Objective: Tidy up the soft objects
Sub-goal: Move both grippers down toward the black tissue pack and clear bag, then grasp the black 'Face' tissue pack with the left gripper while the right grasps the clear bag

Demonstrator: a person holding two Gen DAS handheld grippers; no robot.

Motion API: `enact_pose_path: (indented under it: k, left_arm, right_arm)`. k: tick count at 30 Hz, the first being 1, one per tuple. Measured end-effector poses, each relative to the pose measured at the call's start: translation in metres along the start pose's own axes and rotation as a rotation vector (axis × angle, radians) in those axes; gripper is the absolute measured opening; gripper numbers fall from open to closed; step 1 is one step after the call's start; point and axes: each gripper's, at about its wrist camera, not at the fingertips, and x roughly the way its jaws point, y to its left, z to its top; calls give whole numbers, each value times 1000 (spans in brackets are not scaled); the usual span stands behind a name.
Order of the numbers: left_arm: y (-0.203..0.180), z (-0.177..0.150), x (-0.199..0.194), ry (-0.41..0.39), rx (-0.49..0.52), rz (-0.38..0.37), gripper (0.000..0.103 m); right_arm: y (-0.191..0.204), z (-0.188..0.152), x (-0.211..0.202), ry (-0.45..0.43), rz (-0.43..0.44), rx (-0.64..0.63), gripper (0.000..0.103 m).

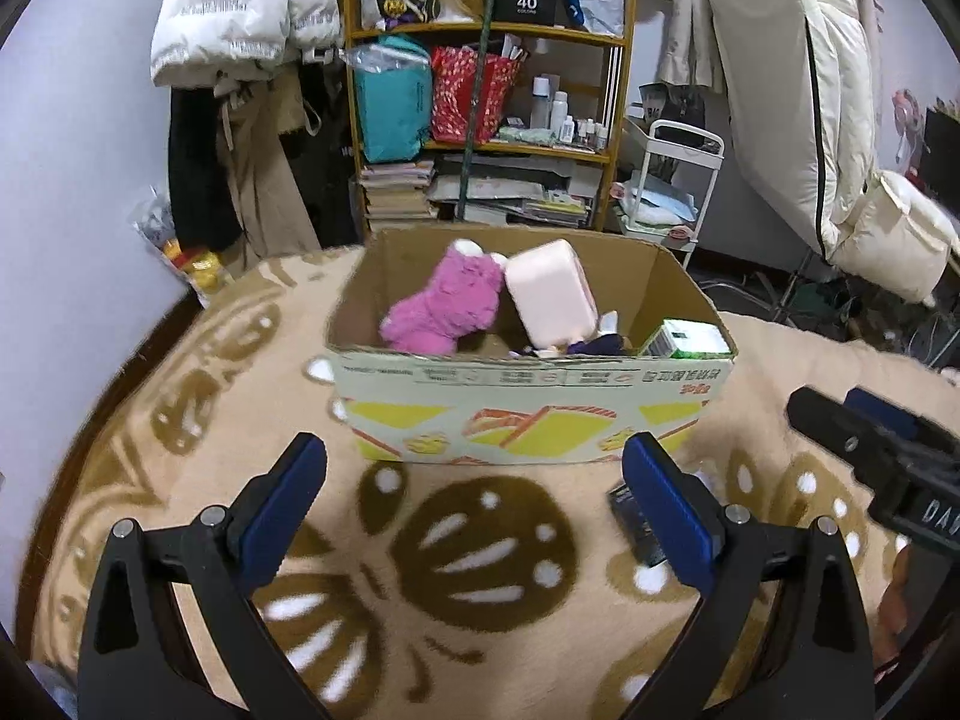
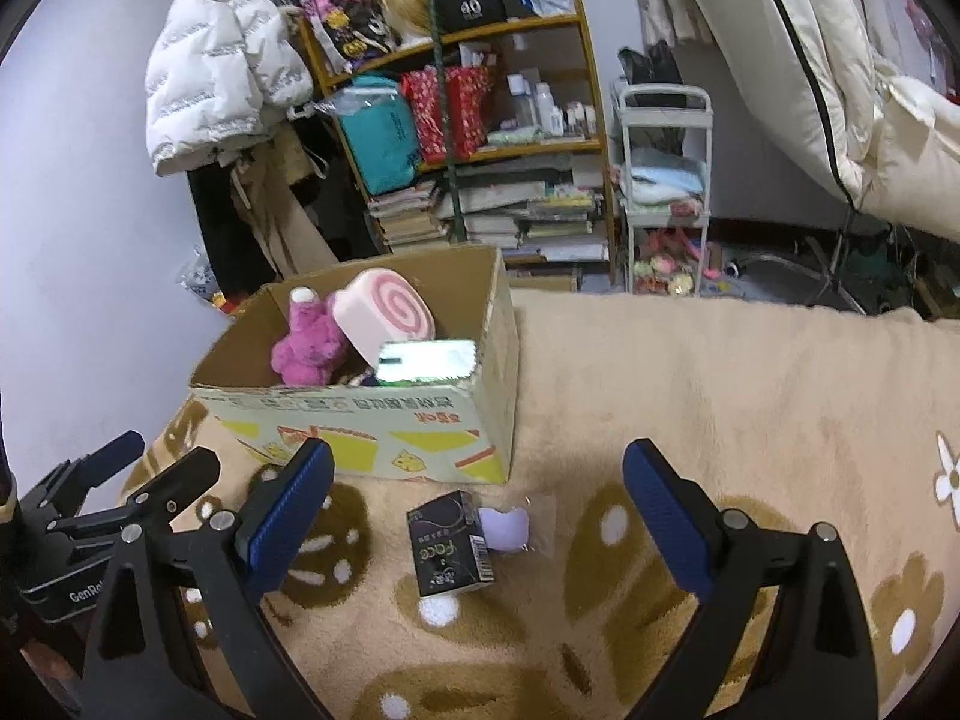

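Behind my beige blanket (image 2: pixel 690 372) stands a crowded shelf, and my left gripper (image 1: pixel 474 480) and right gripper (image 2: pixel 478 483) both gape wide and hold nothing, so I think I next must lower the right one onto the small lilac plush (image 2: pixel 507 528) beside the black packet (image 2: pixel 450 543) and carry it into the cardboard box (image 2: pixel 384 420), where the pink plush (image 2: pixel 306 345) and the roll cushion (image 2: pixel 384 312) already lie.
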Motion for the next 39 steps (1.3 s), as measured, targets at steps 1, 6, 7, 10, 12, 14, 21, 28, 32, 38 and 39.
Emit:
enact_pose_path:
  k: [1, 6, 7, 10, 12, 14, 21, 28, 32, 38, 39]
  left_arm:
    - [-3, -1, 6, 13, -7, -2, 98]
    - [-17, -4, 29, 54, 1, 4, 98]
    - [-19, -3, 33, 58, 3, 4, 98]
    - [-25, -5, 41, 68, -1, -4, 98]
    - [-28, -8, 48, 85, -4, -16, 98]
    - [-31, -12, 53, 103, 6, -27, 98]
    - [-41, -14, 67, 128, 40, -41, 98]
    - [-47, -15, 82, 157, 47, -57, 98]
    - [-54, -16, 89, 172, 61, -68, 98]
    - [-71, -18, 99, 202, 98, -122, 98]
    - [-75, -19, 100, 209, 110, -134, 98]
  right_arm:
    - [-1, -1, 4, 9, -9, 7, 101]
    - [-7, -1, 17, 46, -15, 29, 101]
    - [-8, 0, 20, 51, -15, 36, 101]
    - [-13, 1, 28, 72, -19, 58, 101]
    - [-15, 0, 32, 84, -19, 73, 101]
    - [-18, -3, 36, 105, -17, 95, 99]
    - [-24, -6, 52, 157, -33, 108, 99]
    - [-30, -9, 70, 198, -28, 145, 99]
    - [-32, -10, 76, 216, -25, 158, 99]
    - [-42, -11, 82, 247, -15, 192, 99]
    - [-44, -12, 84, 254, -13, 199, 99]
